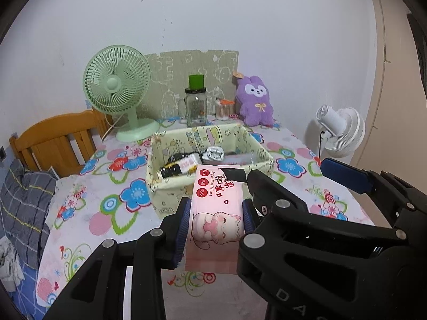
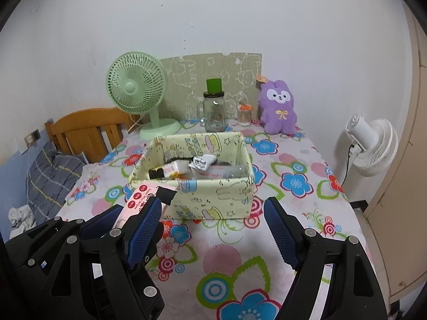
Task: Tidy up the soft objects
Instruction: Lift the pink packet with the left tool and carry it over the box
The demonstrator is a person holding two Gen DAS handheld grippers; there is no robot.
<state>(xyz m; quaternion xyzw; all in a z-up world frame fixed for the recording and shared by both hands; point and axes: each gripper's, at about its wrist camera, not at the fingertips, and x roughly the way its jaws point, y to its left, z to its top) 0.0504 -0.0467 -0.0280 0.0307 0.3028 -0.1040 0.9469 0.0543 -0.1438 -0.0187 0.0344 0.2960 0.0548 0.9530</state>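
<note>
Floral-cloth bench point(image 2: 301, 144), basket mid-way. Wipes pack point(image 1: 217, 213) is clamped in my left gripper point(image 1: 216, 220), just short of the fabric basket point(image 1: 160, 157). Right gripper point(image 2: 213, 229) is spread and empty. Carry level over the near rim, lower onto the contents, then release; the soft pack may sag.

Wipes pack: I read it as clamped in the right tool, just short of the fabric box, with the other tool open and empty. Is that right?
Not quite. The left tool clamps the pink wipes pack, as the left wrist view shows. It is just short of the fabric box, and the right tool is the open, empty one.
</note>
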